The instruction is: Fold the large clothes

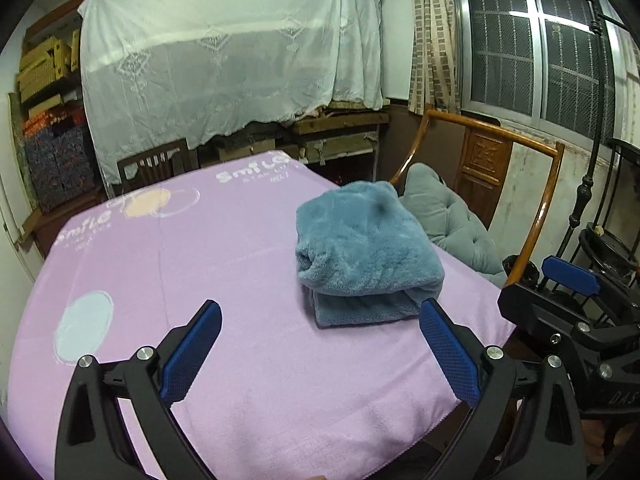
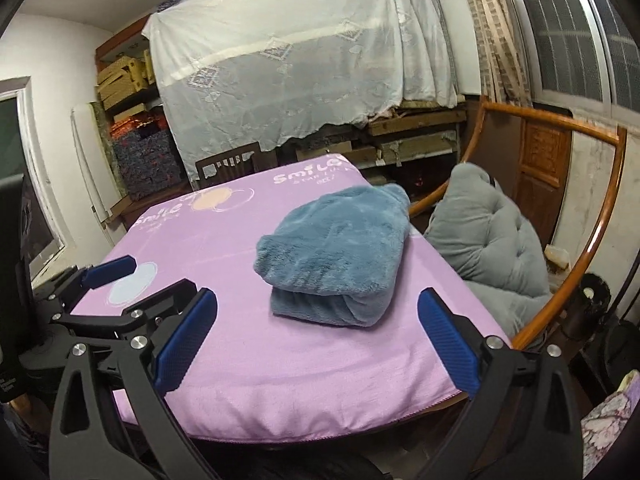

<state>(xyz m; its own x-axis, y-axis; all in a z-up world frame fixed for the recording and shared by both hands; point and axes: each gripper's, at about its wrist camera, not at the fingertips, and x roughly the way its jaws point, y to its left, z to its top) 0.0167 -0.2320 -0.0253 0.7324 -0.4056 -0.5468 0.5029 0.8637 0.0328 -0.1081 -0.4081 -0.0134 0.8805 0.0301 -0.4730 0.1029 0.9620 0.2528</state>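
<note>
Left wrist view: the fluffy blue fleece garment [image 1: 366,252] sits folded on the lilac-covered bench [image 1: 240,360], so the left gripper [image 1: 320,350] and right gripper [image 2: 316,342] hang back, fingers [image 1: 192,354] spread wide and empty.

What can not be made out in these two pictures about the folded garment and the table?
- Folded fluffy blue-grey garment: which kind of garment it is; the folds hide its shape in both views.
- Table legs: hidden by the pink printed cloth in both views.
- Shelf contents: the white lace sheet covers most of them.
- Hands of the person: mostly outside both frames.
</note>
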